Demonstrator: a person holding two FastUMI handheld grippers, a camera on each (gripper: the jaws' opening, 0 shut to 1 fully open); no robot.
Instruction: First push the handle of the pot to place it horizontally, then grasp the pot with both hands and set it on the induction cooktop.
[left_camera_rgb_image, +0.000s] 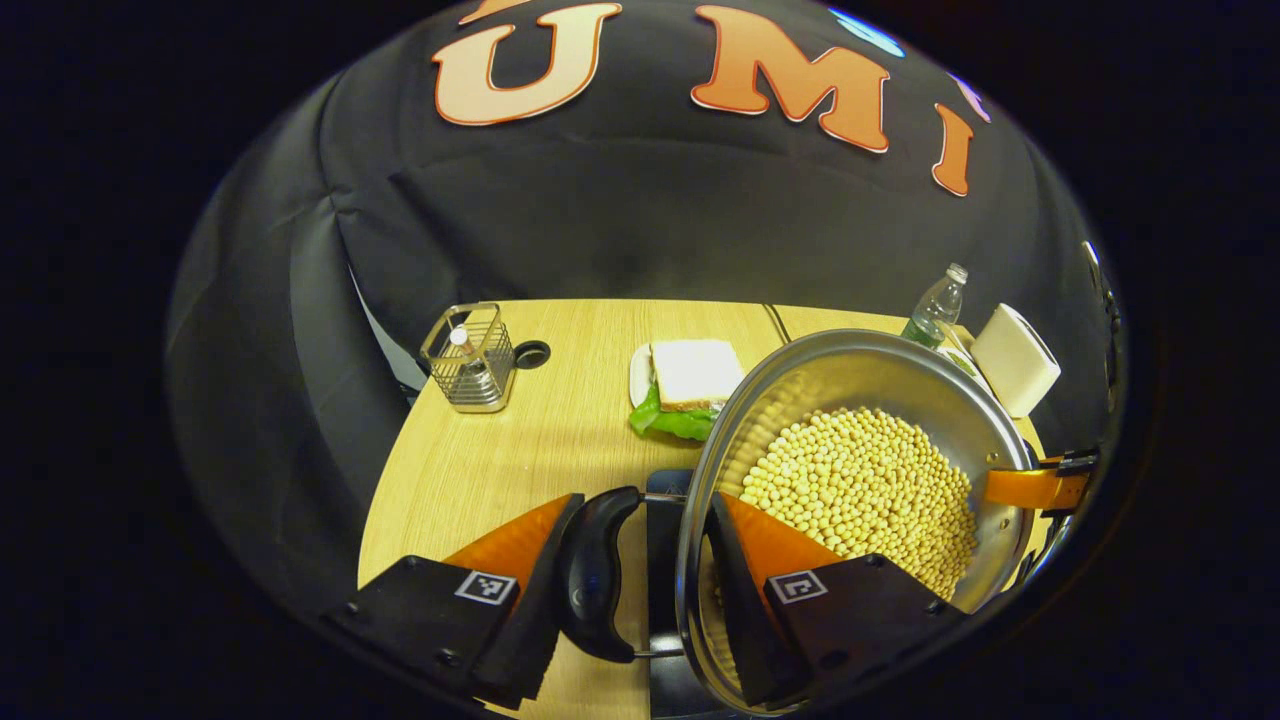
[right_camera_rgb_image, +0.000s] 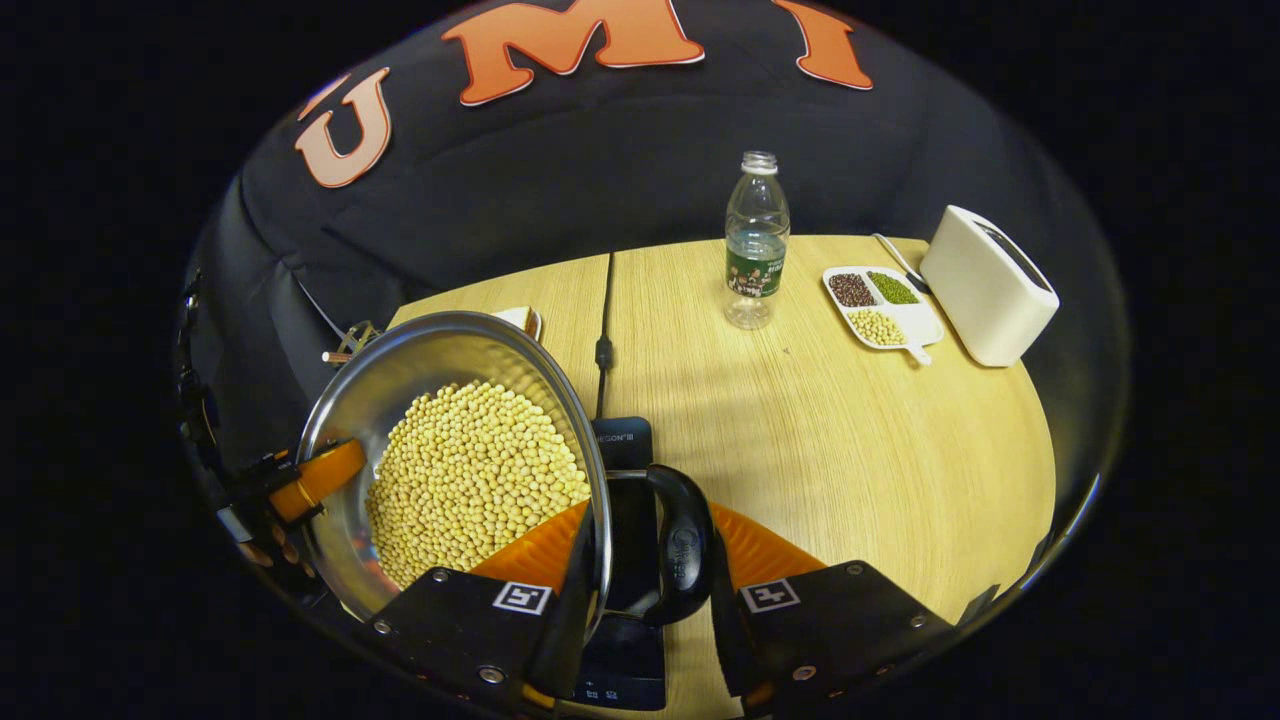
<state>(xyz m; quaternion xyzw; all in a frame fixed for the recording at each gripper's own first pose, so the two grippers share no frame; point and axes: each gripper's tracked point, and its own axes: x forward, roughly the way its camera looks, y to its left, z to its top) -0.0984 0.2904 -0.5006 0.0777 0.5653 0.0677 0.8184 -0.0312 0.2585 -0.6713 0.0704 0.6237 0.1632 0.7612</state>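
Clamped on both black side handles (left_camera_rgb_image: 597, 572) of soybean-filled steel pot (left_camera_rgb_image: 800, 380), left gripper (left_camera_rgb_image: 640, 580) and right gripper (right_camera_rgb_image: 650, 570), above induction cooktop (right_camera_rgb_image: 622, 440).

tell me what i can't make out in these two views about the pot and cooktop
- Induction cooktop: mostly hidden under the pot in the right gripper view; cannot tell whether the pot rests on it.
- Left gripper: its fingers flank the pot handle and rim in the left gripper view; contact unclear.

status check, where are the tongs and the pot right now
Left tongs and right tongs each clamp a black pot handle and rim. Pot of beans above cooktop. Nothing in the way.
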